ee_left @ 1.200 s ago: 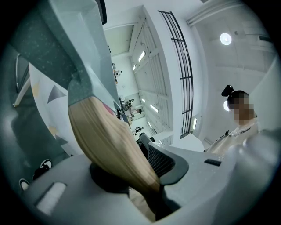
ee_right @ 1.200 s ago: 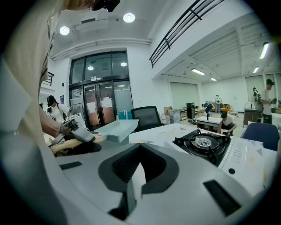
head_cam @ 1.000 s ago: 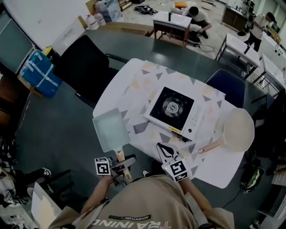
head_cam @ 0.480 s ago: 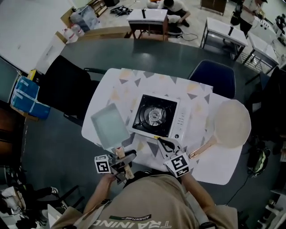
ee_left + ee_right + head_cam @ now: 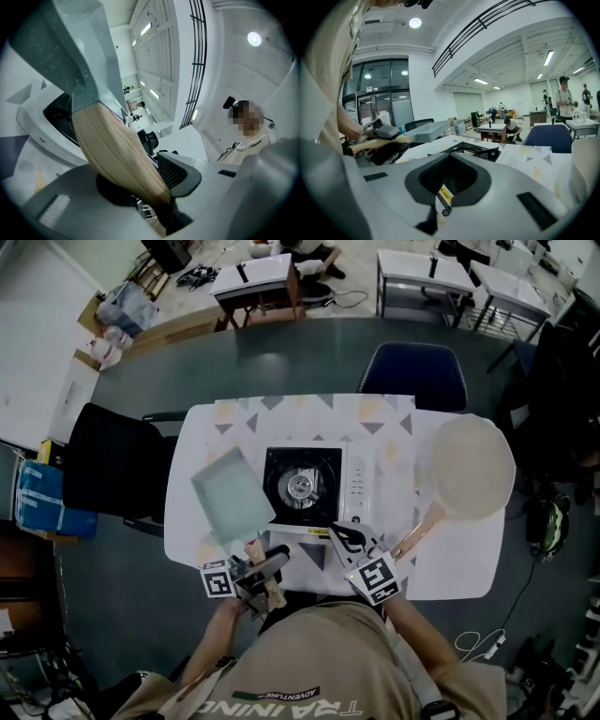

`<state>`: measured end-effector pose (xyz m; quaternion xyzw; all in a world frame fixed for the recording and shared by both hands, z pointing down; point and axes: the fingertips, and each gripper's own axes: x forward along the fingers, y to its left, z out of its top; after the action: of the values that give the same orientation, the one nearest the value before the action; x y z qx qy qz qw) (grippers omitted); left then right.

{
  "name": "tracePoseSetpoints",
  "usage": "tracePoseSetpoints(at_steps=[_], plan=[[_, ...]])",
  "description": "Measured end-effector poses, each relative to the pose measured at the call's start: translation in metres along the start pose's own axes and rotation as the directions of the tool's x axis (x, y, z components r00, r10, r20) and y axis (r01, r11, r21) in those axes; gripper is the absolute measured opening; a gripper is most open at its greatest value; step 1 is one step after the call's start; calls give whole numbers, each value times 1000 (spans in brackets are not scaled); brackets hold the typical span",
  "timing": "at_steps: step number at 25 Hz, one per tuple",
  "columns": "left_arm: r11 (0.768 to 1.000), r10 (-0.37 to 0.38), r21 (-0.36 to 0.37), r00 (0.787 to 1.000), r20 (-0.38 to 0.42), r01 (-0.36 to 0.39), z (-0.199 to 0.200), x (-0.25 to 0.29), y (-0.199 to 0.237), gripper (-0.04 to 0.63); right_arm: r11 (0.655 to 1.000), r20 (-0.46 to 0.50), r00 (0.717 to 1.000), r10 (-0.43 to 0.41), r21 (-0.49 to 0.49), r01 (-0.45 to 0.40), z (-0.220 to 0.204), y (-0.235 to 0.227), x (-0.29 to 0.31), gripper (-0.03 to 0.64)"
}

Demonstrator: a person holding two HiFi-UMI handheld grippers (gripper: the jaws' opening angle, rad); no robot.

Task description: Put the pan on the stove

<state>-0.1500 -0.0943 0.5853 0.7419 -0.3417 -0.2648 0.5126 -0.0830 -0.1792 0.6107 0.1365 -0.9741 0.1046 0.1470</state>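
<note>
A rectangular grey-green pan [image 5: 230, 493] with a wooden handle [image 5: 255, 557] hangs above the table, just left of the stove [image 5: 305, 486]. My left gripper [image 5: 262, 570] is shut on that handle. In the left gripper view the handle [image 5: 117, 154] runs between the jaws, and the pan [image 5: 79, 56] rises over the stove [image 5: 56, 117]. My right gripper [image 5: 345, 538] sits at the stove's near edge, shut and holding nothing. The right gripper view shows the lifted pan [image 5: 426, 131] to the left of the burner [image 5: 473, 150].
A round cream pan [image 5: 466, 468] with a wooden handle lies on the right of the white patterned table [image 5: 450, 563]. A black chair [image 5: 112, 465] stands at the left, a blue chair [image 5: 412, 376] at the far side. Desks and people are farther back.
The left gripper has carried the pan to the right, so it now hangs beside the stove's left edge. The head view has swung round. The right gripper stays near the stove's front.
</note>
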Motion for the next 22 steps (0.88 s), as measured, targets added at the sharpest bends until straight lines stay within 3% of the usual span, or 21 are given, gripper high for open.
tracePoseSetpoints(at_steps=[15,22], plan=[[994,-106,-48,968,-226,98,14,8,11,127,961,30,960,-278,10,278,35,2,-13,-2],[988,-153,-64,926,-344,139,15,12,14,127,928,14,928,-372,37,372,32,9,-20,-2]])
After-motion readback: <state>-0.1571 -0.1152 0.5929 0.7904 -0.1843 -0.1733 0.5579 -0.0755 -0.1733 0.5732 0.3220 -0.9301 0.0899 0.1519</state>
